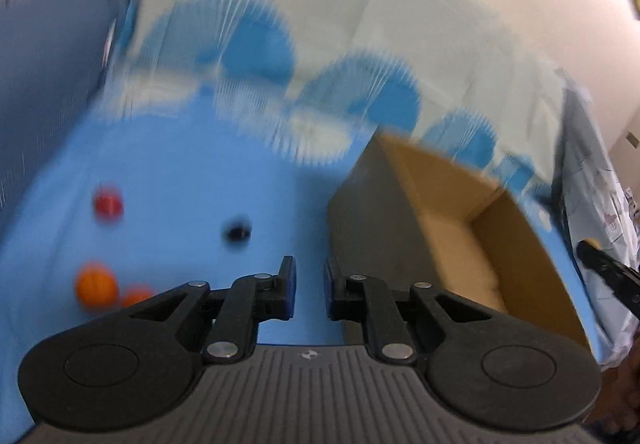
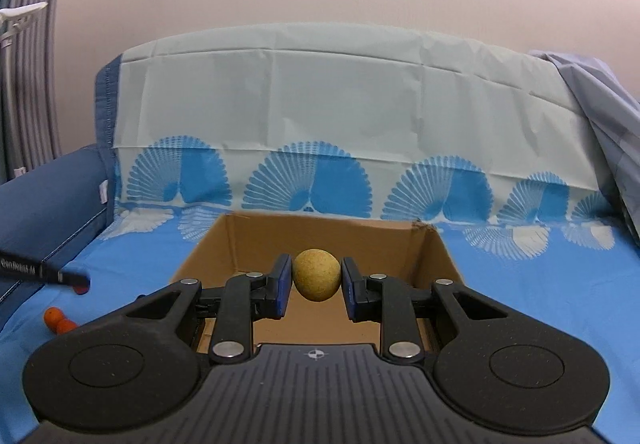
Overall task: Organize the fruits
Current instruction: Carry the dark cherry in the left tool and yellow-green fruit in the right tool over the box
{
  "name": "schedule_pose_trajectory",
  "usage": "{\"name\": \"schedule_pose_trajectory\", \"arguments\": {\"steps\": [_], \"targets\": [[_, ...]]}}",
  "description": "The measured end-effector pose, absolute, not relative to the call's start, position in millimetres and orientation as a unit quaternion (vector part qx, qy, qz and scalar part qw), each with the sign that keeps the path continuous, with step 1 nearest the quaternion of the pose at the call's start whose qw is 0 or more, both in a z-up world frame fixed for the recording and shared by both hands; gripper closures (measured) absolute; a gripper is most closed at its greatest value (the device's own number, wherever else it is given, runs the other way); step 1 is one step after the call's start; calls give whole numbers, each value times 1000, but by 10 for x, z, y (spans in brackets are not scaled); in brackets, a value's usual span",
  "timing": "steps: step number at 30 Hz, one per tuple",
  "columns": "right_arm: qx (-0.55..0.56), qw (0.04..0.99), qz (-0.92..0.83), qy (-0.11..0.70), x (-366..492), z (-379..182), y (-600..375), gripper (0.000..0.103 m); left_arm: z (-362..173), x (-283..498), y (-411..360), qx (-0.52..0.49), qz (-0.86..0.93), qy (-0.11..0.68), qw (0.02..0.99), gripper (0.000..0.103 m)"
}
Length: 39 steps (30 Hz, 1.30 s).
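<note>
One yellow fruit point(image 2: 317, 274) clamped in right tongs point(image 2: 316, 280), left tongs point(image 1: 310, 290) apart, two oranges point(image 1: 96, 285), one box point(image 2: 436, 252).

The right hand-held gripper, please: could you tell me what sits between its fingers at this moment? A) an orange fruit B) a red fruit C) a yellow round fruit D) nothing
C: in the right wrist view the right hand-held gripper has a yellow round fruit between its pads, above the open cardboard box; the orange fruits lie on the blue cloth to the left.
</note>
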State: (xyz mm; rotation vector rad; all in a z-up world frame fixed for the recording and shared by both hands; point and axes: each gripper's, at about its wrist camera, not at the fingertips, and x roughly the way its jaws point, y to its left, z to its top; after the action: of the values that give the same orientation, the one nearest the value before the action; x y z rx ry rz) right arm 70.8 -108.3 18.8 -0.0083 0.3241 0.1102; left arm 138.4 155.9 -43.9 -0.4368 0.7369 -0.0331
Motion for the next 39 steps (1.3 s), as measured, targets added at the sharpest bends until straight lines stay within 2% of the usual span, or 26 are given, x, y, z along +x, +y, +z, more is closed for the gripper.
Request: {"name": "schedule_pose_trajectory", "arguments": {"steps": [3,5,6,9,16,22,34,37,38,39], "targets": [[3,985,50,166,726,170,-1127,76,-687,1518,1573,-237,-31,438,867,80],[4,985,49,168,746,159,-1139,76,-840,1568,1524,-253,-60,487,833,57],[5,984,49,171,759,150,-1144,76,-897,1562,1479,-251,-69,507,822,56],[5,984,49,171,766,139,-1152,76,-957,1443,1295,-221,-79,541,808,56],[10,984,51,170,735,160,-1181,76,-910,1124,1063,-155,-104,541,820,56],[9,984,50,169,675,164,-1191,75,-992,1097,728,-34,-139,545,826,56],[-6,983,45,177,587,140,-1303,75,-1124,1177,520,45,-179,521,833,60],[-9,982,44,181,569,121,-1337,75,-1108,1073,499,55,-190,517,833,66],[-10,982,43,182,567,117,-1346,75,-1106,1066,497,55,-197,517,831,75],[-11,982,43,183,564,114,-1355,75,-1100,1057,495,52,-205,518,829,79]]}}
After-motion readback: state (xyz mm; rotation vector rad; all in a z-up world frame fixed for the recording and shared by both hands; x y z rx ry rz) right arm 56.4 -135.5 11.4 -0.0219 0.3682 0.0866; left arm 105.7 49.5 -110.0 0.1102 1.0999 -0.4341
